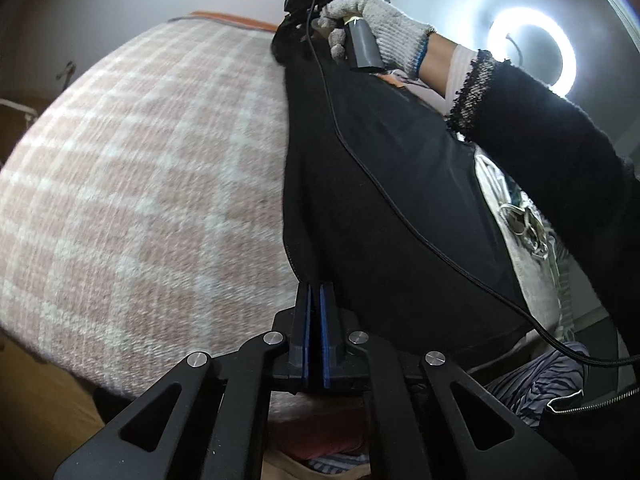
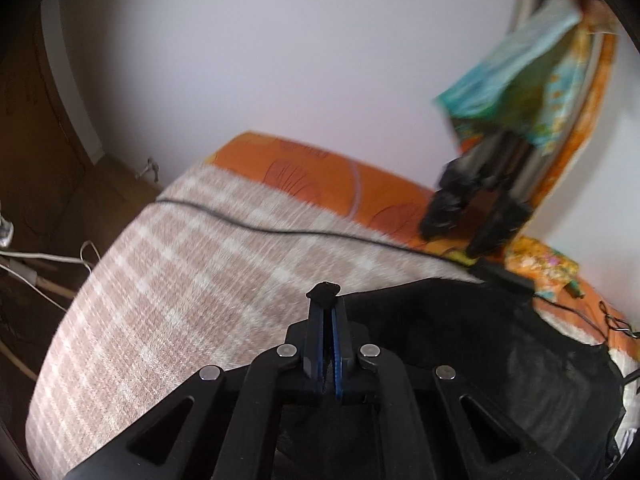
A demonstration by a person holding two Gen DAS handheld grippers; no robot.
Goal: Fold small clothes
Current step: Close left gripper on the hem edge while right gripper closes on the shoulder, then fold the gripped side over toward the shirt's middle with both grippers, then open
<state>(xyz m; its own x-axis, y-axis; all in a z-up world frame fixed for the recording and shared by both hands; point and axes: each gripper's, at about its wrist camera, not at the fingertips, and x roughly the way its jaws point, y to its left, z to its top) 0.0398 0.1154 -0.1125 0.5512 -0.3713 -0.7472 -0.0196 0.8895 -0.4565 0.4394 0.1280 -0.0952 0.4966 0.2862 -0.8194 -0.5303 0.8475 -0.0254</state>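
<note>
**A:** So where's the garment now?

**B:** The black garment (image 1: 380,200) lies on the bed, over the pink checked blanket (image 1: 140,180), on its right side in the left wrist view. Both grippers have it. The left gripper (image 1: 315,300) has its jaws pressed together on the near edge of the cloth. The right gripper (image 2: 327,304) is clamped on a small tuft of black fabric that pokes out above its fingertips.

**A:** Which way does it run?

**B:** In the left wrist view its long axis goes from the near end at the left gripper up to the far end, where the gloved hand (image 1: 372,24) holds the other gripper. It hangs or stretches between the two like a long dark band. Whether it's a top or trousers I cannot tell.

**A:** What could go wrong from here?

**B:** The right grip looks thin, just a pinch at the very tip, so my guess is that a hard pull could slip it free and drop that end in a heap. Also, a black cable (image 1: 360,152) trails right across the cloth; if it catches in the fold it could drag the fabric askew. Uneven tension between the two ends would leave a skewed fold line.
</note>
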